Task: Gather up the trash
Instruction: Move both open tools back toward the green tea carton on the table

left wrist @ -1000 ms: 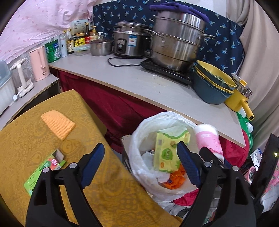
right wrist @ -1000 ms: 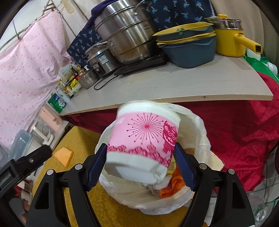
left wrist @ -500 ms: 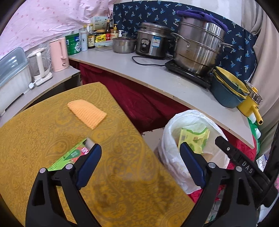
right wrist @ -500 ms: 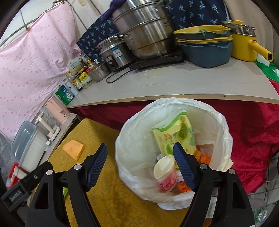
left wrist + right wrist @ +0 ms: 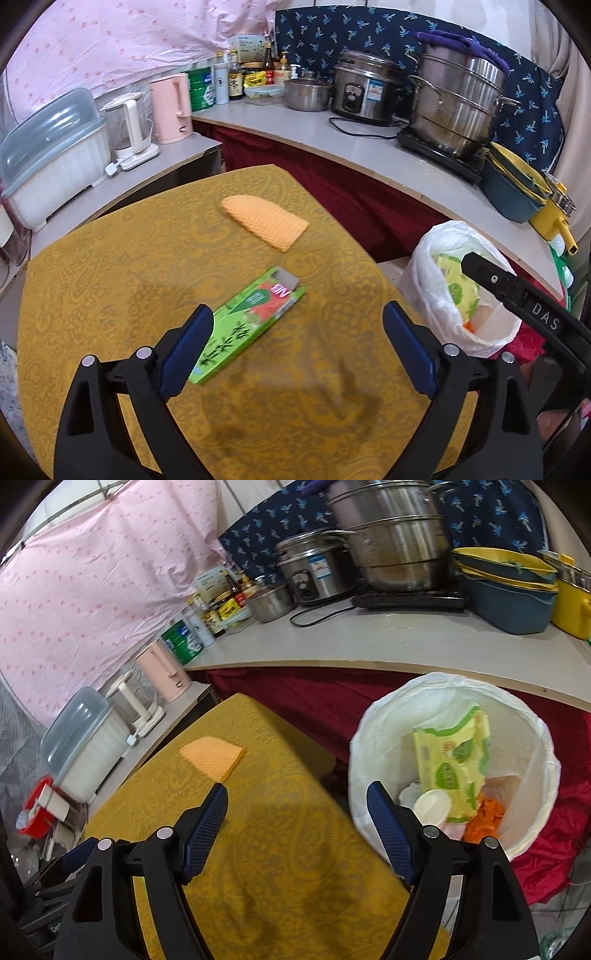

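Since the earlier frames both tools have swung away from the trash bag (image 5: 524, 716) toward the yellow-clothed surface (image 5: 110, 280), and the pink cup (image 5: 432, 806) that the right tool carried now lies inside the bag beside a yellow-green wrapper (image 5: 458, 764) and orange scraps (image 5: 487, 816). Over that surface the left tool (image 5: 297, 345) points steeply down, its jaws spread wide after just opening further, with nothing pressed between them. Its left blue pad (image 5: 184, 350) overlaps the near end of the green carton (image 5: 251, 317), which lies flat and diagonal on the cloth; whether the pad touches it cannot be told. An orange cloth (image 5: 266, 219) lies flat farther back, well apart from the carton. At the surface's near right edge the right tool (image 5: 297, 829) hangs, tilted down, jaws apart and empty, one finger over the cloth and the other against the bag's rim. Bare cloth spreads around the carton on all sides. Just off the surface's right edge stands the bag, in front of the red-skirted counter (image 5: 369, 147).
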The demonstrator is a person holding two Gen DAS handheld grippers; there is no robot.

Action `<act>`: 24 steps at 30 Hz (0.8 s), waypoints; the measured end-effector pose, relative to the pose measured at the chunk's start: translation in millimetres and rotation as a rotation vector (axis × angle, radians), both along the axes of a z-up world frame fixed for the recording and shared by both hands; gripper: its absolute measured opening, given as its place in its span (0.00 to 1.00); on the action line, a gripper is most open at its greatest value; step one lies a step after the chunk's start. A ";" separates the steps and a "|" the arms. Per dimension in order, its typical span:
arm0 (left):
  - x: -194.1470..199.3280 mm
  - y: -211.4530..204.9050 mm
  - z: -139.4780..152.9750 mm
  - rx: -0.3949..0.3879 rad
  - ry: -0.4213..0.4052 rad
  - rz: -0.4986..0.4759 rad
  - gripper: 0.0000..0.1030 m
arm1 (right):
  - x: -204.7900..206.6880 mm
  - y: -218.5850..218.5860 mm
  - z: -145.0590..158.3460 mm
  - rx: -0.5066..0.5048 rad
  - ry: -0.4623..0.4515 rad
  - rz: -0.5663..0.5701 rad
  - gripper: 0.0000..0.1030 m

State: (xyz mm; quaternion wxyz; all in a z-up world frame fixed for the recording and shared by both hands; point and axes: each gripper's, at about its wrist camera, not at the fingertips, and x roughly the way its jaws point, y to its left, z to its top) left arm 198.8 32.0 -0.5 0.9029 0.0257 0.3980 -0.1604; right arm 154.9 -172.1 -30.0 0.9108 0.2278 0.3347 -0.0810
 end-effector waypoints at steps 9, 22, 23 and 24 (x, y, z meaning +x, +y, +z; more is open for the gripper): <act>1.4 48.9 -21.2 0.026 0.023 0.022 0.86 | 20.2 43.6 -6.3 -0.008 0.023 0.082 0.73; 22.3 71.6 -84.0 0.121 0.061 -0.123 0.86 | 43.8 77.1 -24.4 -0.024 0.075 0.136 0.73; 26.4 72.4 -88.3 0.118 0.068 -0.124 0.86 | 46.0 79.1 -26.5 -0.025 0.081 0.138 0.73; 28.5 73.2 -91.2 0.114 0.073 -0.125 0.86 | 47.5 80.1 -27.7 -0.025 0.085 0.140 0.73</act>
